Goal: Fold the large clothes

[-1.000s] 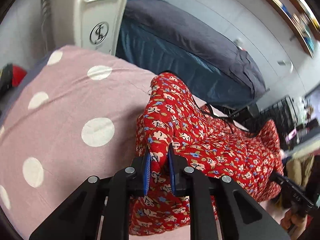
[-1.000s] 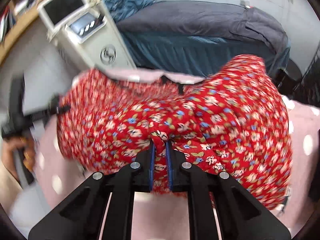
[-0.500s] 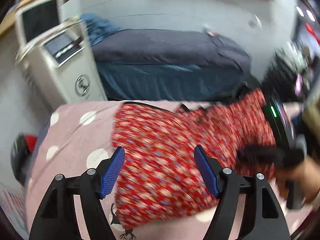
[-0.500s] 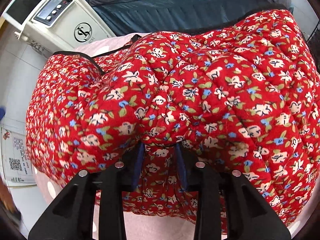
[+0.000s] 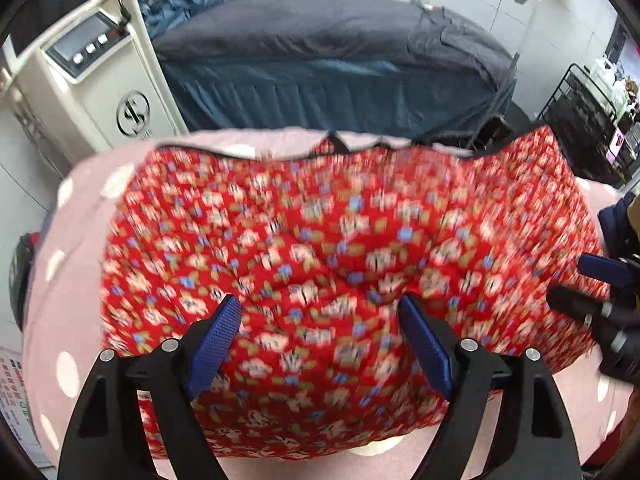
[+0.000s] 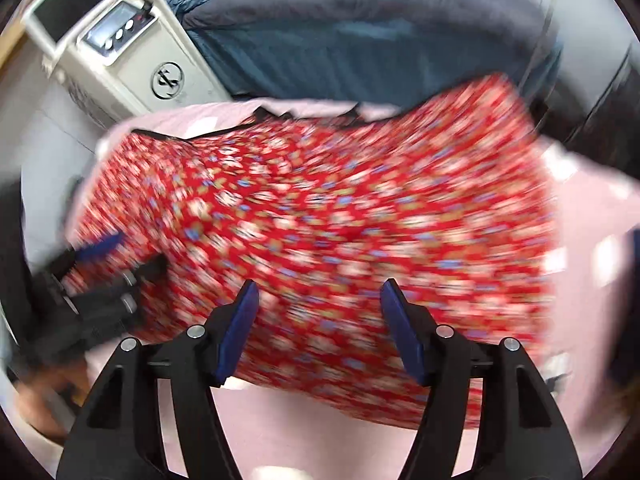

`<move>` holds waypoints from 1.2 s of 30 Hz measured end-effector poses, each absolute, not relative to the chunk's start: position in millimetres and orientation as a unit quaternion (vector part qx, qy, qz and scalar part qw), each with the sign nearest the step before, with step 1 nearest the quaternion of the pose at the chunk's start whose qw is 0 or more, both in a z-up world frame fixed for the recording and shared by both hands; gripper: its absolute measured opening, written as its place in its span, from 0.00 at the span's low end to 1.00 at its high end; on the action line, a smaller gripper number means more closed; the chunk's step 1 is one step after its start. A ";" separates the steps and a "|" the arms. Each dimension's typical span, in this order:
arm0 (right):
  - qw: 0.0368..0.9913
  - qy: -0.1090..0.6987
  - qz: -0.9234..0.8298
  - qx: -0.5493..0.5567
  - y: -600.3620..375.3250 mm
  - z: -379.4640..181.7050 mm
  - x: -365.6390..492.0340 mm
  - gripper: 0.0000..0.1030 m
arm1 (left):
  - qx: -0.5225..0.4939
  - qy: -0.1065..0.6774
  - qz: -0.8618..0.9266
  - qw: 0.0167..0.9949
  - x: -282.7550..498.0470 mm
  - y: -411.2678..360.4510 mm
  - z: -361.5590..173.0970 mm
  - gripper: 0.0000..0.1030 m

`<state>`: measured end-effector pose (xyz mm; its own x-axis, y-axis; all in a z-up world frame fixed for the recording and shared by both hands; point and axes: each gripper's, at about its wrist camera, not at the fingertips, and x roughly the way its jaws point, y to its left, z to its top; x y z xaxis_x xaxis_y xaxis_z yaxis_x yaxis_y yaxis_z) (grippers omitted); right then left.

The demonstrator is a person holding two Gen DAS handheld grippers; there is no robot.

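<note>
A red quilted garment with a flower print [image 5: 320, 248] [image 6: 320, 224] lies folded over on a pink sheet with white dots [image 5: 76, 280] [image 6: 580, 232]. My left gripper [image 5: 320, 320] hovers just above its near half, jaws opening wide, pads clear of the cloth. My right gripper [image 6: 318, 304] hangs over the same garment, jaws opening too, nothing pinched between them. In the left wrist view the right gripper [image 5: 600, 284] shows at the right edge; in the right wrist view the left gripper [image 6: 108, 256] shows at the left.
A cream machine with a button panel [image 5: 88, 80] [image 6: 132, 48] stands at the back left. Behind the sheet runs a bed with dark grey and blue covers [image 5: 340, 60] [image 6: 360, 40]. A black wire rack [image 5: 580, 112] stands at the right.
Both grippers have let go of the garment and spread their jaws. The lifted cloth has dropped flat onto the sheet, and the left gripper has swung across over it.
</note>
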<state>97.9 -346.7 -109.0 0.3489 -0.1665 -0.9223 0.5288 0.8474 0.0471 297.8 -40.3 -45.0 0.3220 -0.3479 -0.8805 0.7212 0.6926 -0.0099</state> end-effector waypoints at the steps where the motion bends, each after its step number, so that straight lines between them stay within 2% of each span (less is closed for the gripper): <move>1: 0.804 0.533 -0.223 0.139 -344.1 -107.5 92.7 0.70 | 0.187 0.465 -0.340 0.796 294.9 -40.3 -37.9 0.77; 4: 0.775 0.578 -0.241 0.084 -353.9 -127.7 100.3 0.73 | 0.193 0.466 -0.346 0.791 293.1 -47.7 -40.0 0.78; 7: 0.752 0.600 -0.244 0.124 -368.6 -154.4 98.7 0.76 | 0.236 0.483 -0.327 0.777 298.9 -58.5 -68.3 0.78; 15: 0.731 0.619 -0.254 0.133 -394.9 -192.2 128.9 0.94 | 0.245 0.507 -0.306 0.767 328.9 -81.2 -97.9 0.91; 17: 0.725 0.625 -0.248 0.151 -409.6 -199.7 138.3 0.95 | 0.244 0.518 -0.303 0.762 339.5 -87.0 -103.2 0.95; 28: 0.687 0.664 -0.232 0.182 -443.4 -224.4 164.2 0.96 | 0.244 0.539 -0.296 0.750 390.3 -118.0 -124.8 0.96; 36: 0.682 0.665 -0.242 0.184 -448.4 -227.3 180.4 0.96 | 0.242 0.541 -0.296 0.749 394.2 -113.0 -131.9 0.96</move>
<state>180.4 -448.4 -227.3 -0.0016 -0.0864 -0.9963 0.5747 0.8152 -0.0716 394.2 -113.0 -131.9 0.2378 -0.1818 -0.9541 0.7060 0.7070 0.0413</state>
